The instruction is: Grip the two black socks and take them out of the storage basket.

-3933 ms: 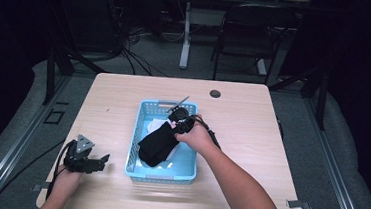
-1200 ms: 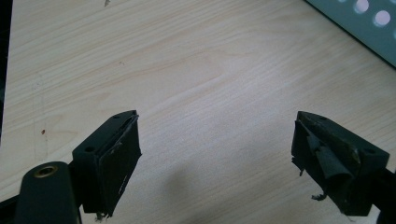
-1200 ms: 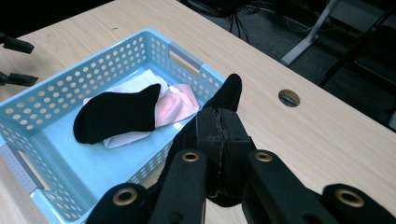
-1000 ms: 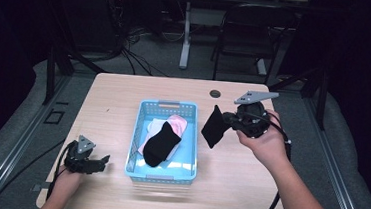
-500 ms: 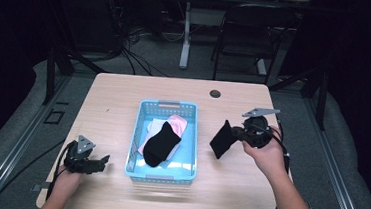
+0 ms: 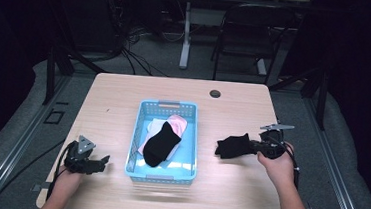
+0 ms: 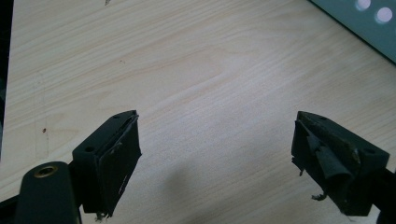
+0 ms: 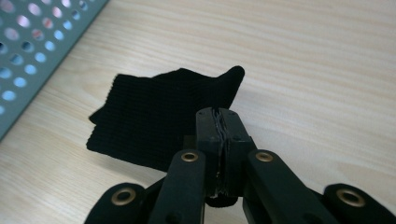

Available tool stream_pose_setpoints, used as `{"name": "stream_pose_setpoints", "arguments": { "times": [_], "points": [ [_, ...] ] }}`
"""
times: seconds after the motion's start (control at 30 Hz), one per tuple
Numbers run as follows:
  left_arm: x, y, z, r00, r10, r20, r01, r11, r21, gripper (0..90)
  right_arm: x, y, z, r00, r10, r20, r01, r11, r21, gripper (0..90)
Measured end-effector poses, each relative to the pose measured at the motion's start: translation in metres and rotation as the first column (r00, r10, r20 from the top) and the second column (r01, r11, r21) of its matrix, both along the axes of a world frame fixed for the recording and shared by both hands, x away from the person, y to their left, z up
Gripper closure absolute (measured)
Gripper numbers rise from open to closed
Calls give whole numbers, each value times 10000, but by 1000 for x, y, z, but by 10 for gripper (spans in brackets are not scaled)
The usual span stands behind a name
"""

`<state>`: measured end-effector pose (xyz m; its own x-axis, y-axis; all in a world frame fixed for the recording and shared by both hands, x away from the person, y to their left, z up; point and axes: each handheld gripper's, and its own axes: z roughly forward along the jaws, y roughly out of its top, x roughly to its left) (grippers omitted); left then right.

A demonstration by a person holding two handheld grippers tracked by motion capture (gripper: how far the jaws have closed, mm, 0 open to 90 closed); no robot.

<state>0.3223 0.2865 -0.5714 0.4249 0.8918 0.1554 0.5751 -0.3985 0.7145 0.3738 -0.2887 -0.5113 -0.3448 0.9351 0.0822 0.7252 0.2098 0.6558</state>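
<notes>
I am holding the black sock [image 6: 233, 146] pinched tight in my right gripper [image 6: 256, 147], laying it on the table [image 6: 123, 99] beside the blue basket [image 6: 169, 105], so it is out, while my left gripper [image 6: 99, 161] is waiting wide apart.

Dark room, black chair [image 6: 241, 38], grey floor [image 6: 166, 63]

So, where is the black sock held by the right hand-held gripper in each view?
High view: the held black sock lies on the table right of centre, between the blue basket and the right hand-held gripper.
Left gripper view: not in it.
Right gripper view: centre, pinched at its near edge.
Shared landmark: the basket's perforated wall.
</notes>
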Motion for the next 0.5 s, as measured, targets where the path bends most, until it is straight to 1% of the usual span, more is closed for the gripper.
{"name": "stream_pose_setpoints", "arguments": {
  "times": [0.07, 0.13, 0.17, 0.2, 0.23, 0.3, 0.33, 0.43, 0.5],
  "points": [
    [0, 0, 0, 10000, 13, -12, -13, 10000, -29, 155, 0, -2, -5, 9999, -128, -93, 129, 9999, 95, 847],
    [0, 0, -1, 10000, 12, -22, -12, 10000, -9, 155, 0, -3, -6, 9998, -177, -41, 177, 9998, 88, 801],
    [0, 0, -1, 10000, 12, -23, -12, 10000, -9, 155, 0, -2, -6, 9998, -208, 44, 207, 9997, 97, 760],
    [1, 0, -1, 10000, 11, -16, -11, 10000, -9, 156, 0, -2, -4, 9998, -170, 76, 169, 9997, 176, 736],
    [0, 0, -1, 10000, 20, -12, -20, 10000, -17, 155, 0, -2, -4, 9997, -141, 222, 137, 9998, 167, 716],
    [0, 0, 0, 10000, 18, -8, -19, 10000, -36, 155, 1, -1, -1, 9995, -76, 305, 73, 9999, 89, 685],
    [0, 0, 0, 10000, 0, -1, 0, 10000, -12, 155, 1, 0, 1, 9994, -31, 353, 26, 9999, 128, 676],
    [0, 0, 0, 10000, 19, -5, -19, 10000, -36, 155, 2, 4, 4, 9992, 72, 395, -77, 9999, 118, 649],
    [0, 0, -1, 10000, 12, -16, -12, 10000, -26, 155, 3, 8, 7, 9990, 272, 365, -275, 9996, 76, 628]
  ]
}}
